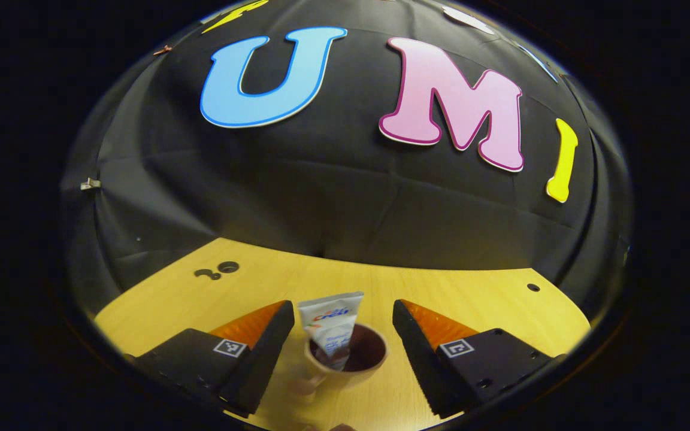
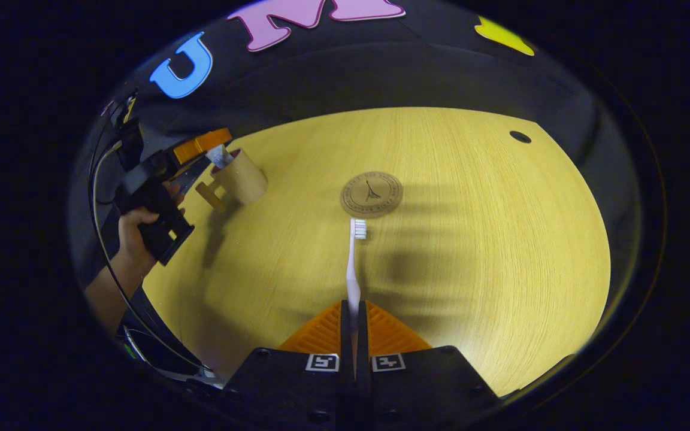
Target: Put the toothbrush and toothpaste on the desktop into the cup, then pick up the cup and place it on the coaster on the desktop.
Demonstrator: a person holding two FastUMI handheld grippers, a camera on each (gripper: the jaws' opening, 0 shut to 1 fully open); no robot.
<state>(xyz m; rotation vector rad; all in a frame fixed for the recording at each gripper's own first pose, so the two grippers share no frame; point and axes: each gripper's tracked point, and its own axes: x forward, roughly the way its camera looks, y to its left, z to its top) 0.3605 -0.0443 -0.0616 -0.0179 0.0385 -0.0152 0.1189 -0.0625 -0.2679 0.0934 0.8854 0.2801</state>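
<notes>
Left gripper (image 1: 343, 335): fingers spread wide, poised over the cup (image 1: 348, 353), one finger to each side and neither touching it. Toothpaste tube (image 1: 332, 329) standing in the cup, crimped end up, leaning a little. Cup set on the wooden desktop (image 1: 489, 299), handle toward the camera.

Right gripper (image 2: 354, 326): fingers pressed together on the handle of the toothbrush (image 2: 354, 263), pinching it near its end. Brush pointing straight ahead, away from the camera, bristle head just short of the round coaster (image 2: 371, 194); cannot tell whether lifted or lying on the desktop (image 2: 501, 239). Coaster flat on the wood, bare.

In the right gripper view, far left: a hand (image 2: 135, 230) wrapped around the left gripper's grip, forearm rising from below, tool aimed at the cup (image 2: 240, 178) with the tube (image 2: 220, 157) poking out. Cup well apart from the coaster.
</notes>
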